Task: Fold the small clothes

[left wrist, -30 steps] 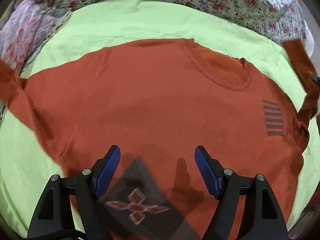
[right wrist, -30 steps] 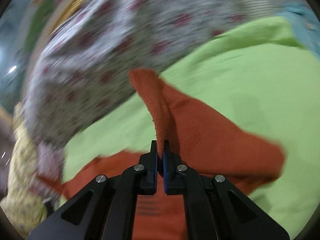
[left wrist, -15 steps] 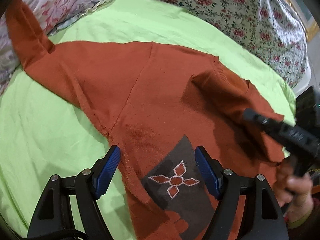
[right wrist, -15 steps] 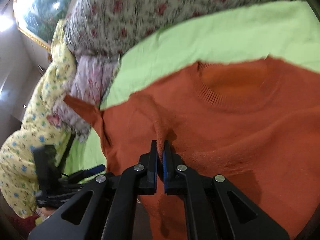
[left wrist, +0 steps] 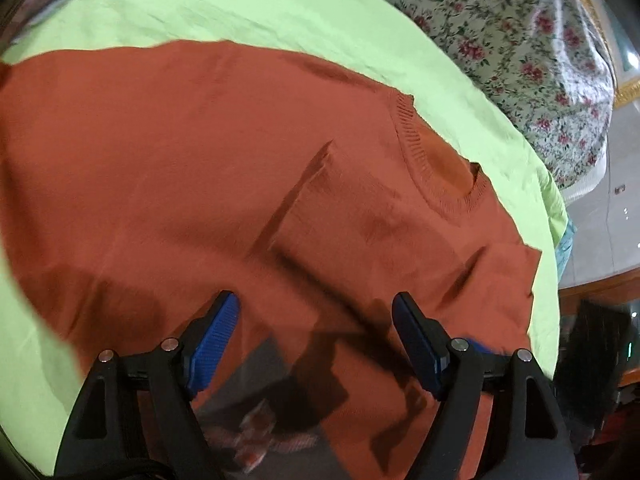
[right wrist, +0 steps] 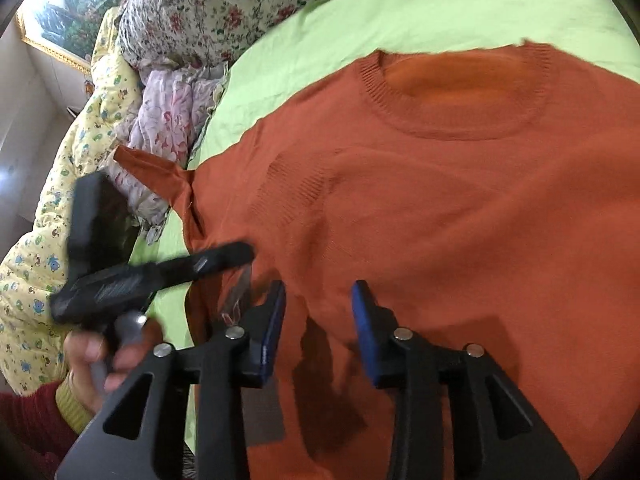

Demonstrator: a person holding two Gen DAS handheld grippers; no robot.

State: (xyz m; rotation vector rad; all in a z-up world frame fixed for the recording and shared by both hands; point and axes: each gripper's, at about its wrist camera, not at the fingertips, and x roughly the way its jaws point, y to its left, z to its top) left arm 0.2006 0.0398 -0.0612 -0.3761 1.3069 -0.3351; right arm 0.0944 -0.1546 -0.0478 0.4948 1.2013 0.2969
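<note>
Across the green sheet (left wrist: 280,8) of the bed lies the orange knit sweater (left wrist: 200,152), front up, ribbed collar (right wrist: 460,128) toward the floral bedding (right wrist: 224,4), one sleeve folded in over the chest and the other sleeve (right wrist: 156,172) trailing off toward the pink quilt (right wrist: 168,120). It looks soft, light and limp, likely to sag and crease wherever it is lifted, so a cuff, a hem corner or a shoulder seam seems the soundest place to pinch. Both the left tongs (left wrist: 316,320) and the right tongs (right wrist: 318,312) hang over the sweater with blue pads apart, holding nothing.
</note>
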